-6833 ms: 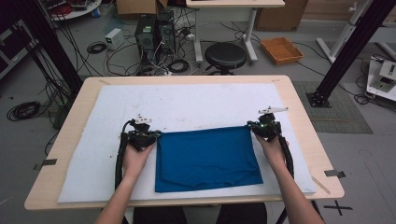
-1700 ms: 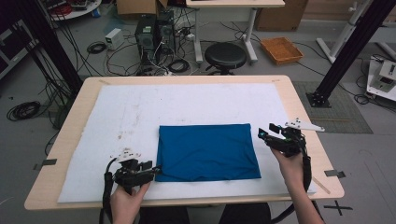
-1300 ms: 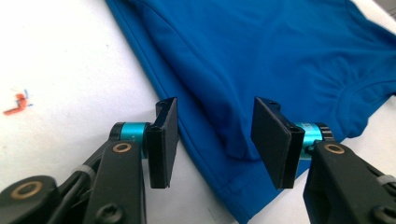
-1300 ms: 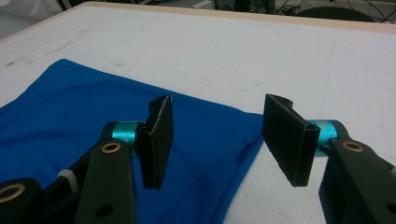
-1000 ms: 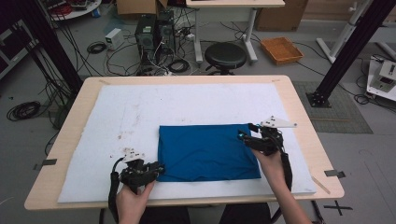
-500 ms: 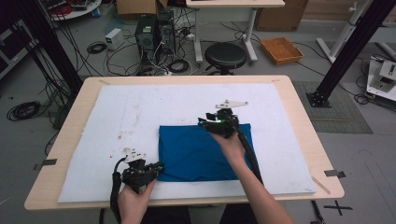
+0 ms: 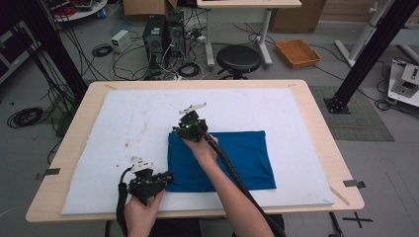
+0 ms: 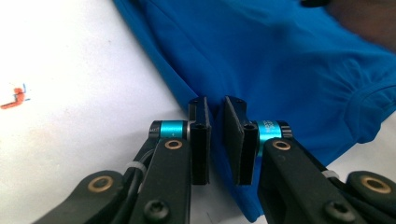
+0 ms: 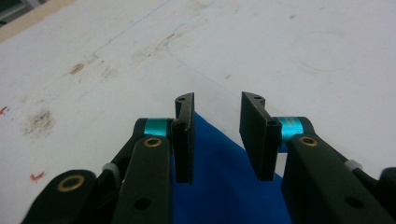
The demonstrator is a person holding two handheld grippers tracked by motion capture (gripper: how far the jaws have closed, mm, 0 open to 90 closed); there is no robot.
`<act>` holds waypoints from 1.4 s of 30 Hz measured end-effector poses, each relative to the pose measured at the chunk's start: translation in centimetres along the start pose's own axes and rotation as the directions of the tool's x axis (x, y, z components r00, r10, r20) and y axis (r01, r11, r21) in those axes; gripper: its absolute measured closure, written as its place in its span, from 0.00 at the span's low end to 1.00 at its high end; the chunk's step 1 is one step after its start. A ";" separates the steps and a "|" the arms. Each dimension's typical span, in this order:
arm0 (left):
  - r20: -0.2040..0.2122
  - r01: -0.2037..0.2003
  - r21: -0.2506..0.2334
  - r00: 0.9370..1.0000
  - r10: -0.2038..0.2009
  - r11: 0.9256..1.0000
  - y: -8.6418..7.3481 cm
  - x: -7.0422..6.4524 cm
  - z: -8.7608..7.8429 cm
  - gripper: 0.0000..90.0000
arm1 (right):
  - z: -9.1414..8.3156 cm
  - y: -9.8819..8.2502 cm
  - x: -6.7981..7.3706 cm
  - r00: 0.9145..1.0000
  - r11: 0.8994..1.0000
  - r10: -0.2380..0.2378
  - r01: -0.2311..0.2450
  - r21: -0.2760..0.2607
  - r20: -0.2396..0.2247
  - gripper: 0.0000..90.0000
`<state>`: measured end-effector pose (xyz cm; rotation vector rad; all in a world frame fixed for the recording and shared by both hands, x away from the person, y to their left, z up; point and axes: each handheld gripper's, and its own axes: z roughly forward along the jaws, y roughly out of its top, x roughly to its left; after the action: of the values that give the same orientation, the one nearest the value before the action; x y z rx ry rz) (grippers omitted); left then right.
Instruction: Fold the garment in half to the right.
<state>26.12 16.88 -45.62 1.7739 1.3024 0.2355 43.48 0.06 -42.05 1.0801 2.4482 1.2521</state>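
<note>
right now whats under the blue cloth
The blue cloth lies flat on a white mat that covers the wooden table. The mat shows all around it; anything beneath the cloth itself is covered.

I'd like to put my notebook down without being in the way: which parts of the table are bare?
The white mat is bare along its far strip beyond the blue cloth, on its left between the cloth and the table edge, and right of the cloth. It is crowded near the front: the left hand-held gripper and right hand-held gripper work the cloth's left corners.
</note>
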 end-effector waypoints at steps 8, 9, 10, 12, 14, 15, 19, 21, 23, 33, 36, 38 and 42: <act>0.005 -0.004 0.004 1.000 0.004 1.000 0.0 0.1 0.0 0.89 | 3.4 0.8 2.2 0.995 0.993 -0.082 0.077 0.093 0.057 0.82; 0.004 -0.003 0.004 1.000 0.003 1.000 0.0 0.1 0.0 0.89 | 3.7 0.9 2.3 0.994 0.991 -0.086 0.079 0.107 0.063 0.86; 0.005 -0.001 0.003 1.000 0.001 1.000 0.0 0.1 0.0 0.89 | 3.9 0.8 2.2 0.994 0.990 -0.086 0.077 0.121 0.065 0.88; 0.004 -0.001 0.004 1.000 0.001 1.000 0.0 0.1 0.0 0.89 | 4.3 0.7 2.1 0.994 0.988 -0.080 0.070 0.134 0.072 0.95; 0.003 -0.004 0.004 1.000 0.004 1.000 0.0 0.0 0.0 0.89 | 4.3 0.7 2.1 0.994 0.989 -0.082 0.072 0.131 0.076 0.98; 0.005 -0.006 0.004 1.000 0.006 1.000 0.0 0.1 0.0 0.89 | 4.2 0.7 2.1 0.994 0.990 -0.086 0.077 0.122 0.073 0.98; 0.008 -0.017 -0.007 1.000 0.017 1.000 0.1 0.1 -0.2 0.94 | 3.2 1.2 2.0 0.996 0.994 -0.075 0.070 0.079 0.051 0.98; 0.010 -0.029 -0.005 1.000 0.029 1.000 0.1 -0.1 -0.3 0.94 | 2.6 1.5 1.8 0.998 0.997 -0.059 0.057 0.058 0.034 0.98; 0.015 -0.036 -0.016 0.999 0.037 0.999 0.3 -0.4 -0.4 0.95 | 1.8 1.7 1.4 0.999 0.999 -0.041 0.041 0.034 0.010 0.98; 0.084 -0.153 -0.072 0.984 0.159 0.986 3.1 -5.2 -1.1 0.95 | -4.1 2.2 -1.9 0.997 0.997 0.013 -0.019 -0.073 -0.071 0.98; 0.125 -0.167 -0.086 0.976 0.177 0.982 4.1 -6.8 -0.6 0.95 | -6.5 2.0 -3.4 0.997 0.995 0.016 -0.023 -0.092 -0.073 0.98; 0.157 -0.173 -0.093 0.970 0.186 0.981 4.7 -7.9 0.0 0.95 | -7.9 1.8 -4.4 0.998 0.994 0.009 -0.015 -0.105 -0.063 0.98; 0.208 -0.181 -0.091 0.958 0.197 0.979 5.5 -10.0 1.7 0.95 | -10.3 1.1 -6.5 0.999 0.994 0.009 -0.014 -0.106 -0.043 0.98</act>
<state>26.60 7.32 -39.17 1.8092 0.9597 0.1868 43.96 -10.41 -35.73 1.0518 2.3787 1.4051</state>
